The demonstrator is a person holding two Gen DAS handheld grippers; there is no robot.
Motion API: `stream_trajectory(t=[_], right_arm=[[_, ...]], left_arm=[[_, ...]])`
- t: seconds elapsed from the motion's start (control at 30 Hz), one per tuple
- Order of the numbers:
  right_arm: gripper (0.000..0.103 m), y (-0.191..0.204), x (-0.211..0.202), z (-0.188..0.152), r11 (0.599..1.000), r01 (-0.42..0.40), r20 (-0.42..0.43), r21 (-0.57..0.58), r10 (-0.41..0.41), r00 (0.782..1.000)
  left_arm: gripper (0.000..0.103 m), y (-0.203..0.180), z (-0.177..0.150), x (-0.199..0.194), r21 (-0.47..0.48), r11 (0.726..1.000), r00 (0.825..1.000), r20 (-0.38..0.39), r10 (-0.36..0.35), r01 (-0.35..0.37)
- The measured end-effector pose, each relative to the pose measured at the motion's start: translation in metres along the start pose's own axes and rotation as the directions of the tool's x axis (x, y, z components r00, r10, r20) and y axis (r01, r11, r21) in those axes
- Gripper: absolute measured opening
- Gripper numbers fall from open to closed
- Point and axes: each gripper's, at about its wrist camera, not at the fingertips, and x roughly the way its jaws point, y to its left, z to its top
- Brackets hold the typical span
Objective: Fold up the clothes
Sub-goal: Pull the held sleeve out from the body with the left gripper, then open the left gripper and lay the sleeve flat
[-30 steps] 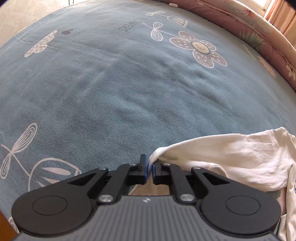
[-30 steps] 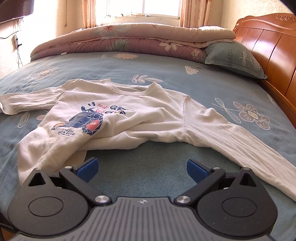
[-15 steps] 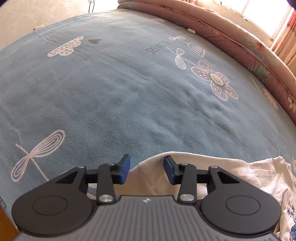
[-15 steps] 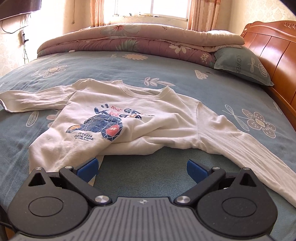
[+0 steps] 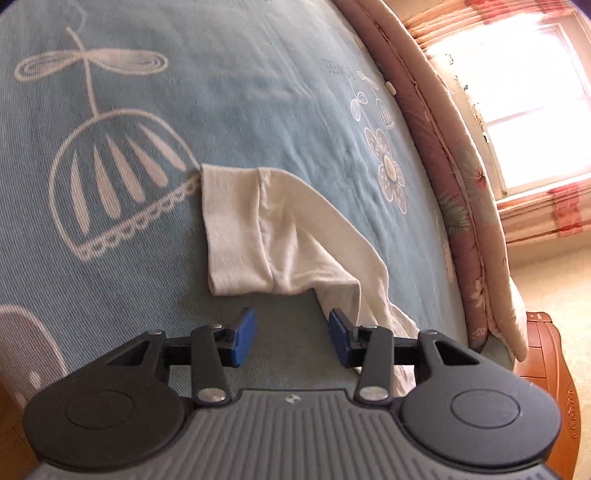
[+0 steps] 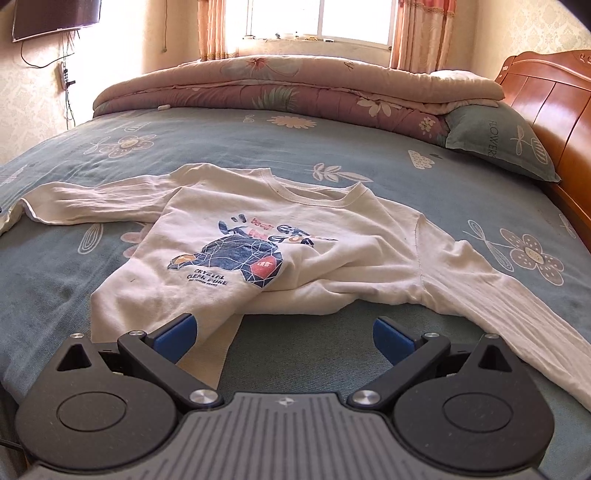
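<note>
A white long-sleeved shirt (image 6: pixel 280 254) with a blue graphic print lies front up on the blue bedspread (image 6: pixel 221 147), both sleeves spread outward, its hem bunched. In the left wrist view the cuff end of its sleeve (image 5: pixel 240 229) lies flat on the bedspread (image 5: pixel 110 258). My left gripper (image 5: pixel 291 338) is open and empty, just short of the cuff, its right pad beside a fold of the sleeve. My right gripper (image 6: pixel 282 338) is open wide and empty, hovering at the shirt's lower hem.
A rolled pink floral quilt (image 6: pixel 295 88) lies along the far side of the bed, also in the left wrist view (image 5: pixel 465 192). A blue pillow (image 6: pixel 498 140) rests against the wooden headboard (image 6: pixel 554 110) at right. A window (image 6: pixel 321 18) is behind.
My left gripper let go of the sleeve cuff, opened, and turned; the cuff now lies flat on the bed. My right gripper rose slightly, still open near the hem.
</note>
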Motion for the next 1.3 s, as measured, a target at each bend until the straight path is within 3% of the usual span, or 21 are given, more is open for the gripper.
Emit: stream_trajectory(t=[0.03, 0.1, 0.2, 0.47, 0.5, 0.53, 0.6, 0.73, 0.87, 0.93, 1.07, 1.1, 1.2, 1.3], right_arm=[[0.103, 0.001, 0.0, 0.0, 1.0, -0.002, 0.0, -0.002, 0.002, 1.0], [0.103, 0.003, -0.001, 0.0, 1.0, -0.004, 0.001, -0.005, 0.004, 1.0], [0.103, 0.004, -0.004, 0.0, 1.0, 0.0, 0.007, -0.016, 0.0, 1.0], [0.103, -0.001, -0.005, -0.002, 1.0, 0.015, 0.002, 0.004, -0.015, 1.0], [0.103, 0.0, -0.005, -0.002, 1.0, 0.014, 0.0, 0.0, -0.014, 1.0], [0.103, 0.001, -0.004, -0.002, 1.0, 0.013, -0.001, -0.004, -0.013, 1.0], [0.103, 0.004, -0.003, -0.003, 1.0, 0.014, -0.004, -0.02, -0.014, 1.0], [0.103, 0.008, -0.003, -0.003, 0.999, 0.018, -0.004, -0.048, -0.018, 1.0], [0.103, 0.006, -0.002, -0.004, 0.999, 0.016, -0.005, -0.041, -0.016, 1.0], [0.103, 0.004, 0.0, -0.004, 0.999, 0.019, -0.008, -0.034, -0.019, 1.0], [0.103, 0.004, 0.003, -0.004, 0.999, 0.016, -0.009, -0.032, -0.017, 1.0], [0.103, 0.004, 0.003, -0.004, 0.999, 0.015, -0.008, -0.034, -0.015, 1.0], [0.103, 0.003, 0.007, -0.003, 0.999, 0.018, -0.009, -0.036, -0.019, 1.0], [0.103, 0.0, 0.012, -0.001, 1.0, 0.017, -0.012, -0.025, -0.018, 1.0]], left_arm=[[0.045, 0.003, -0.004, 0.005, -0.021, 1.0, 1.0, -0.006, -0.014, 0.014], [0.045, 0.011, -0.009, 0.013, -0.082, 0.996, 0.999, 0.037, -0.019, 0.022], [0.047, 0.019, -0.008, 0.018, -0.166, 0.982, 0.99, 0.125, -0.068, 0.089], [0.045, 0.02, 0.004, 0.024, -0.187, 0.979, 0.964, 0.265, -0.031, 0.082], [0.038, 0.019, 0.005, 0.024, -0.179, 0.982, 0.961, 0.275, -0.01, 0.061], [0.023, 0.017, 0.006, 0.024, -0.171, 0.985, 0.959, 0.285, 0.014, 0.037], [0.01, 0.008, 0.009, 0.024, -0.119, 0.991, 0.952, 0.291, 0.094, -0.062], [0.009, -0.008, 0.018, 0.009, -0.035, 0.983, 0.921, 0.345, 0.182, -0.181], [0.007, -0.016, 0.034, -0.012, 0.016, 0.975, 0.906, 0.373, 0.201, -0.223], [0.005, -0.023, 0.04, -0.02, 0.046, 0.957, 0.881, 0.406, 0.244, -0.286], [0.005, -0.016, 0.047, -0.032, 0.059, 0.939, 0.877, 0.379, 0.294, -0.34], [0.005, -0.019, 0.045, -0.035, 0.098, 0.929, 0.879, 0.371, 0.298, -0.356], [0.007, -0.046, 0.039, -0.03, 0.256, 0.894, 0.907, 0.313, 0.282, -0.367], [0.021, -0.092, 0.02, -0.012, 0.442, 0.832, 0.937, 0.247, 0.246, -0.335]])
